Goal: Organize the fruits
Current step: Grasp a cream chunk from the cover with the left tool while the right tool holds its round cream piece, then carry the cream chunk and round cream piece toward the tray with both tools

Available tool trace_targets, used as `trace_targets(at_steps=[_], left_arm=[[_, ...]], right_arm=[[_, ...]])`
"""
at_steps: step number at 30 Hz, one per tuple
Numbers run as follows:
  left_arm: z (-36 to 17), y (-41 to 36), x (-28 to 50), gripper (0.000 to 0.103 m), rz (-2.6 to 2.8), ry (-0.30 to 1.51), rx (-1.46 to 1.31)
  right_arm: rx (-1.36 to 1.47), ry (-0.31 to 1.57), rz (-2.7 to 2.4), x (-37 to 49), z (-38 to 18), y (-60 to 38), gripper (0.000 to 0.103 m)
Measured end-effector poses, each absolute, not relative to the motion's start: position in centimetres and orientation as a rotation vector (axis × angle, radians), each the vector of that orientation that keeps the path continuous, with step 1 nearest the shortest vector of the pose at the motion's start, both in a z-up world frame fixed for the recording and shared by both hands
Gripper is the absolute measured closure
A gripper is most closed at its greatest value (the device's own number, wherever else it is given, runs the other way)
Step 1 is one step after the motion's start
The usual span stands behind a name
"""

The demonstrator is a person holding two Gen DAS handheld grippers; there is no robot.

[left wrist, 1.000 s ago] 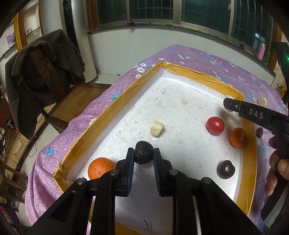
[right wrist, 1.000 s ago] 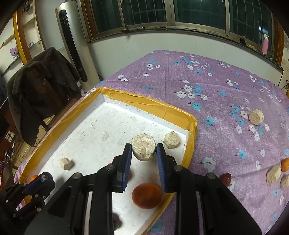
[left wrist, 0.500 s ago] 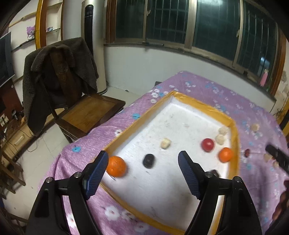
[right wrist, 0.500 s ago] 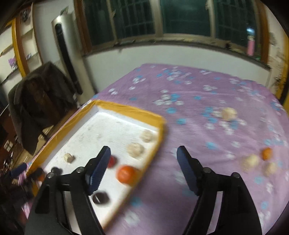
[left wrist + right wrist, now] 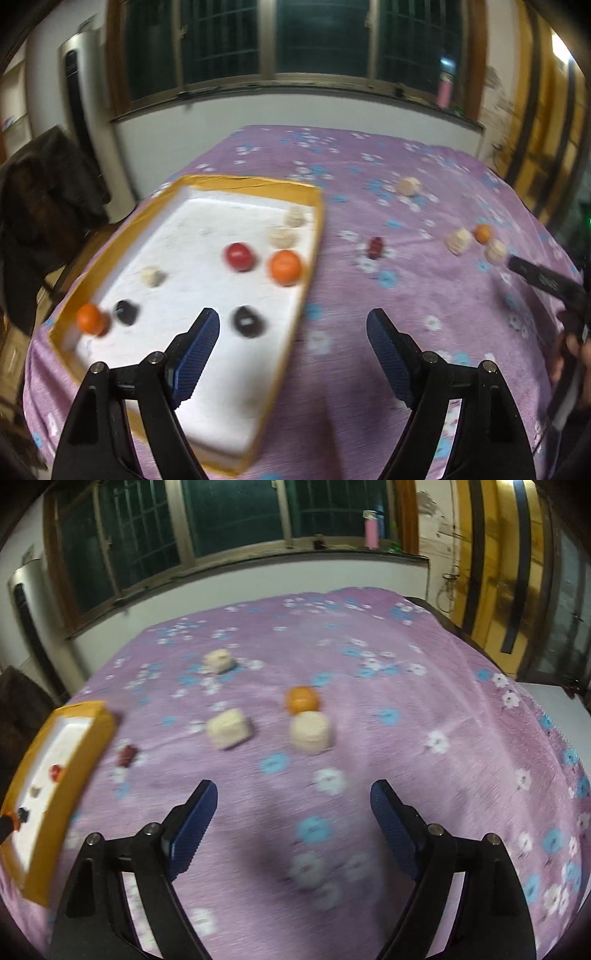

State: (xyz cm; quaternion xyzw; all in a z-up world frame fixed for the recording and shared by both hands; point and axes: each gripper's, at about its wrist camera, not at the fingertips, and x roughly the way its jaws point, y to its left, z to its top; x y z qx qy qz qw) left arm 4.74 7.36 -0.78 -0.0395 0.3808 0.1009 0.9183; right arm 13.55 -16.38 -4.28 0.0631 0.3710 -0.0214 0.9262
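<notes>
Left hand-held gripper (image 5: pixel 291 325), fingers spread wide, empty, above the tray (image 5: pixel 314 236) edge; fruits inside at 10 to 12 o'clock. Right hand-held gripper (image 5: pixel 293 797), equally wide, empty; small orange (image 5: pixel 301 699) and pale pieces (image 5: pixel 229 727) on the purple cloth (image 5: pixel 406 701) at 12 o'clock
</notes>
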Motion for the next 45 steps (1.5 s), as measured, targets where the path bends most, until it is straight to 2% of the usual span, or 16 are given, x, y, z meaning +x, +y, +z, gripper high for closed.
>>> trace_targets(at_steps=[8, 10, 12, 13, 23, 25, 26, 28, 40, 45], left_arm=[[-1.5, 3.1, 9.4, 0.021, 0.125, 0.796, -0.045], [-1.7, 1.6, 11.0, 0.021, 0.092, 0.794, -0.046], [-2.0, 0.2, 12.5, 0.021, 0.062, 0.793, -0.037], [-2.1, -0.9, 13.4, 0.021, 0.038, 0.792, -0.033], [-4.3, -8.0, 20.5, 0.022, -0.076, 0.802, 0.007], [-5.2, -8.1, 21.6, 0.038, -0.065, 0.831, -0.001], [-5.8, -8.1, 22.1, 0.053, -0.058, 0.851, 0.0], [-6.6, -7.8, 22.3, 0.063, -0.086, 0.875, -0.015], [-2.4, -3.4, 12.6, 0.065, -0.052, 0.814, -0.049], [-1.6, -0.8, 7.8, 0.065, -0.016, 0.811, -0.049]], right_arm=[[0.054, 0.821, -0.066, 19.4, -6.2, -17.0, 0.039], [0.042, 0.857, -0.072, 20.6, -7.1, -17.1, 0.049], [0.047, 0.867, -0.067, 21.3, -7.7, -17.6, 0.066], [0.067, 0.872, -0.053, 21.2, -7.7, -17.9, 0.067], [0.193, 0.721, -0.028, 16.1, -5.0, -20.9, 0.067], [0.208, 0.69, -0.026, 15.8, -4.4, -21.3, 0.067], [0.204, 0.679, -0.024, 15.7, -4.3, -21.3, 0.067], [0.211, 0.67, -0.006, 15.7, -4.1, -21.1, 0.067], [0.209, 0.648, 0.011, 15.7, -3.7, -21.0, 0.067], [0.198, 0.699, 0.015, 15.5, -4.2, -20.3, 0.067]])
